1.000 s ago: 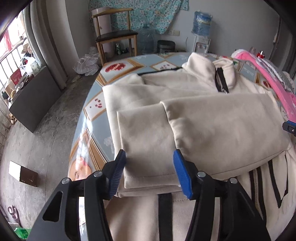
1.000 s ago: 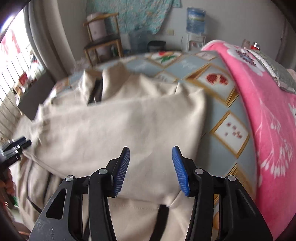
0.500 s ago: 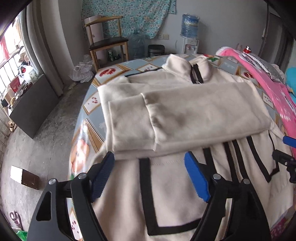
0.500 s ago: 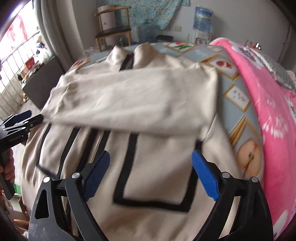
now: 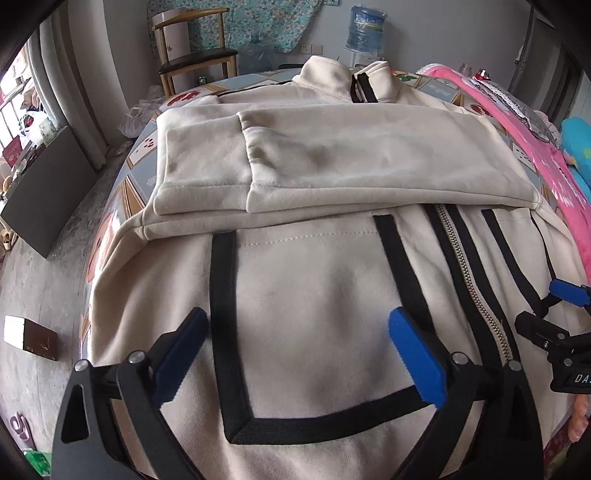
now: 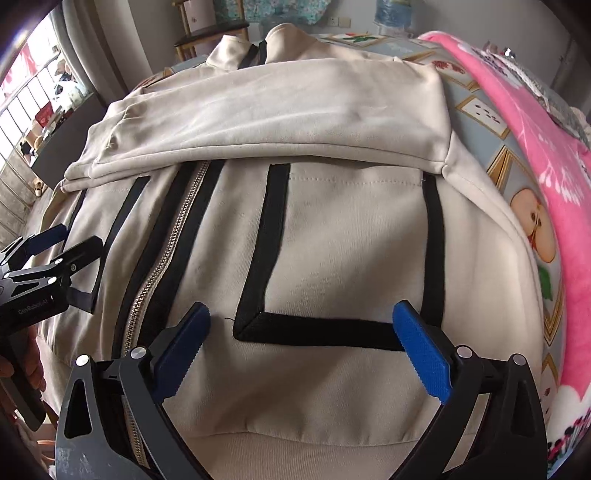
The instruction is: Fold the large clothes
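A cream zip-up jacket [image 5: 317,288] with black-trimmed pockets lies front up on the table, collar at the far end. Both sleeves [image 5: 332,162] are folded across its chest. It also shows in the right wrist view [image 6: 343,240], sleeves [image 6: 280,110] across the chest. My left gripper [image 5: 301,354] is open and empty above the jacket's left pocket near the hem. My right gripper [image 6: 306,350] is open and empty above the right pocket. Each gripper shows at the edge of the other's view: the right [image 5: 554,325], the left [image 6: 48,258].
The table has a patterned cloth [image 6: 480,107]. A pink blanket [image 6: 554,155] lies along the right side. A wooden chair [image 5: 195,55], a water dispenser [image 5: 365,29] and a dark cabinet [image 5: 48,184] stand beyond and to the left on the floor.
Both grippers have drawn back from the folded sleeves toward the jacket's hem and opened wider. The lower body with pockets and zip has come into view.
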Motion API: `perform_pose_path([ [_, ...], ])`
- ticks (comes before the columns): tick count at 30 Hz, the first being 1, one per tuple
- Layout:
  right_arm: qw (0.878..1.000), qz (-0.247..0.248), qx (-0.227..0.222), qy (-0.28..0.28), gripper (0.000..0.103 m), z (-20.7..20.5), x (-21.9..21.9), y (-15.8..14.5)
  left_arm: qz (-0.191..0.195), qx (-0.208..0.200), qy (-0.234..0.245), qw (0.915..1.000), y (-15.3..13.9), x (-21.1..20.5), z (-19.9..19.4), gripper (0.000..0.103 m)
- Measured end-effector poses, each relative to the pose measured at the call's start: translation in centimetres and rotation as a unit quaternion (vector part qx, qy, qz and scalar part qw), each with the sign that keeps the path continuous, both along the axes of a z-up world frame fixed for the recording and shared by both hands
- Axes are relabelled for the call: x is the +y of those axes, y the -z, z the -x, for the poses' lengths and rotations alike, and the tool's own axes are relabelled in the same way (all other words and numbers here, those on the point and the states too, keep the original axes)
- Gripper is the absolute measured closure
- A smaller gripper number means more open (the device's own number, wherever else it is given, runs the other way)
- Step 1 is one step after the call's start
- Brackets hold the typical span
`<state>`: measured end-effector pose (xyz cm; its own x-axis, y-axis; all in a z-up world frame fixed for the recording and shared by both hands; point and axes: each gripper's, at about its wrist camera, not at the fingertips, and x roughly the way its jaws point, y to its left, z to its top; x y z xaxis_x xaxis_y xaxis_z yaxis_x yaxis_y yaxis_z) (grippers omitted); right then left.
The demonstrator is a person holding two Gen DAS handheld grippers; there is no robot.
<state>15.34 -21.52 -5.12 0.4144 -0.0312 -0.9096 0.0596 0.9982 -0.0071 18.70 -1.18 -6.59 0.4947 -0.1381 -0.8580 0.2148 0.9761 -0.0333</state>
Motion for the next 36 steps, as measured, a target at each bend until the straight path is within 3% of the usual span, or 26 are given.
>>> perform_pose_path([
  [16, 1.000, 0.012, -0.022, -0.004, 0.006, 1.0, 0.1, 0.2, -0.001, -0.049, 0.007, 0.9988, 0.2, 0.0, 1.1, 0.005],
  [36, 1.000, 0.012, 0.001, 0.004, 0.006, -0.1, 0.0, 0.2, -0.001, -0.045, 0.009, 0.9989, 0.3, 0.1, 1.2, 0.005],
])
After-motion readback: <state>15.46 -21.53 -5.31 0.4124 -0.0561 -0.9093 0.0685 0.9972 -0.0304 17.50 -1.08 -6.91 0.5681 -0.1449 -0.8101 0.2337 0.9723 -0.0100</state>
